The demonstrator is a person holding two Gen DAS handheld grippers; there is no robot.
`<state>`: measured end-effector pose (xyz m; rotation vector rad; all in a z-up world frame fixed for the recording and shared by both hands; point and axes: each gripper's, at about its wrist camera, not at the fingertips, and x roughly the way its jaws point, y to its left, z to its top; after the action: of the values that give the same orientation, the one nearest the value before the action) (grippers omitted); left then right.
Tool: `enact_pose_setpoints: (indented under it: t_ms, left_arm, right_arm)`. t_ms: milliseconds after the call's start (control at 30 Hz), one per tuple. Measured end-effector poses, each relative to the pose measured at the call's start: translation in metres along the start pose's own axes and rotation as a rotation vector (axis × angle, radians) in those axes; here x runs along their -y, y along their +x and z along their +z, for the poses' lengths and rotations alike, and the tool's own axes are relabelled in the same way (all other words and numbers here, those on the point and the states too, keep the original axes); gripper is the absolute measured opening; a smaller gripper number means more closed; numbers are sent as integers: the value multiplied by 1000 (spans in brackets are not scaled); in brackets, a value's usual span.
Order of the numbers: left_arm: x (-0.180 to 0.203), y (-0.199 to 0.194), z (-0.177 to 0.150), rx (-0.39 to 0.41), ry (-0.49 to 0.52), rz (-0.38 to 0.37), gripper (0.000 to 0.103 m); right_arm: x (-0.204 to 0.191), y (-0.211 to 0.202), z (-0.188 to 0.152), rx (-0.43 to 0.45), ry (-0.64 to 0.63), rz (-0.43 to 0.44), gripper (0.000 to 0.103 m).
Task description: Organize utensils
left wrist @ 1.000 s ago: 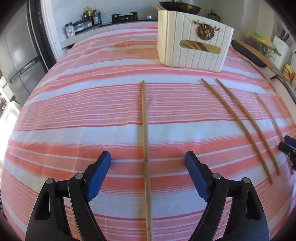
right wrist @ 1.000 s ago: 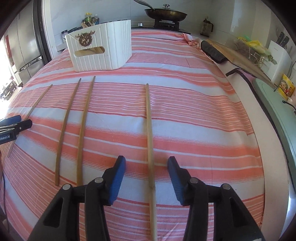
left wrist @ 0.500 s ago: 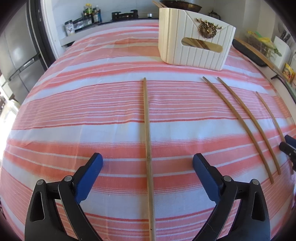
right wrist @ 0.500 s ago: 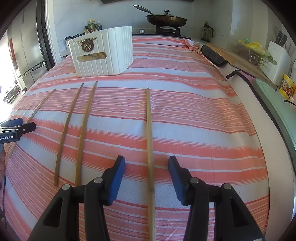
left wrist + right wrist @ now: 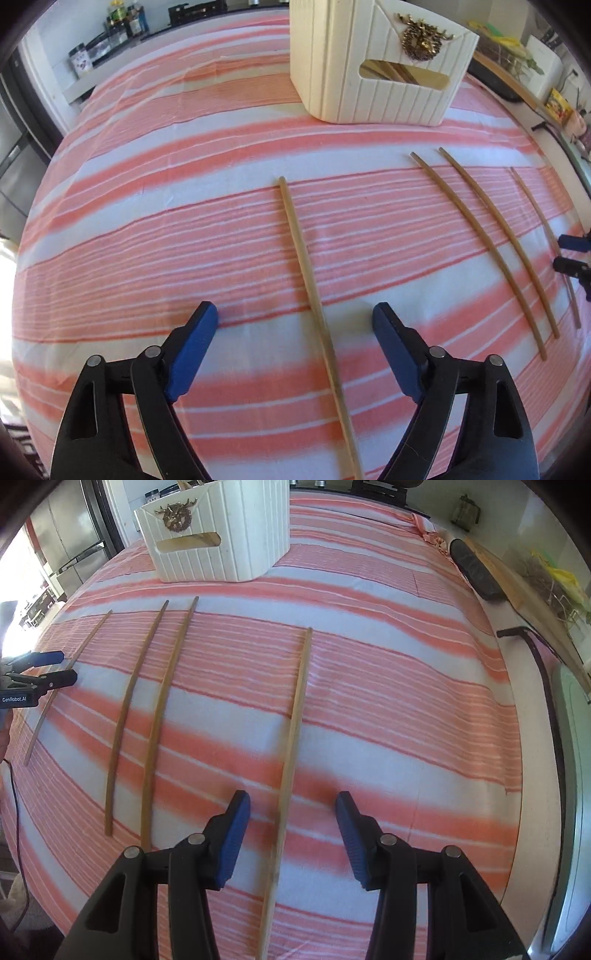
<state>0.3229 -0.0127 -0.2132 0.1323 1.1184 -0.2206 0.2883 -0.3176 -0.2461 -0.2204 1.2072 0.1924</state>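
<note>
Several long wooden chopsticks lie on a striped cloth. In the left wrist view my left gripper is open, its jaws on either side of one chopstick. Two more chopsticks and a thinner one lie to the right. In the right wrist view my right gripper is open around another chopstick. A white ribbed utensil box with sticks inside stands at the back; it also shows in the right wrist view. The left gripper shows at the left edge of that view.
The pink and white striped cloth covers the table. A black pad and wooden board lie along the right edge. Jars stand on a counter behind. A fridge stands at the far left.
Both grippers have moved forward toward the box and tilted, so the chopsticks between the jaws now run at a slant. The right gripper's jaws stand wider apart.
</note>
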Motion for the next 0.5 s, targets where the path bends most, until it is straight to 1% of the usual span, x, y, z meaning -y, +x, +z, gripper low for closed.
enact_pose_setpoints:
  t_ms: [33, 100, 133, 167, 200, 233, 267, 333, 400, 433, 500]
  left_arm:
    - [-1, 2, 7, -5, 0, -1, 78]
    - [-2, 8, 20, -20, -2, -6, 74]
    - [-1, 10, 26, -25, -6, -9, 69]
    - [-1, 12, 31, -26, -8, -4, 64]
    - [0, 12, 35, -23, -8, 1, 47]
    - [2, 12, 38, -18, -6, -4, 20]
    - [3, 13, 40, -20, -5, -18, 6]
    - [3, 11, 41, -9, -29, -38, 4]
    - [1, -1, 39, 37, -40, -40, 4]
    - [0, -13, 38, 74, -49, -53, 4]
    - [-4, -40, 34, 146, -73, -89, 4]
  right_arm:
    - [0, 3, 9, 0, 0, -1, 49]
    - [0, 11, 29, 9, 7, -7, 49]
    - [1, 16, 40, 14, 11, -15, 49]
    - [1, 21, 51, 25, 17, -25, 46]
    - [3, 25, 60, 33, 28, -23, 39]
    - [5, 28, 69, 47, 44, -21, 23]
    - [7, 30, 76, 50, 63, -23, 6]
    - [12, 32, 84, 61, 102, -25, 6]
    - [14, 26, 85, 91, 130, -11, 6]
    - [15, 17, 83, 123, 145, 12, 6]
    - [16, -12, 76, 217, 166, 70, 6]
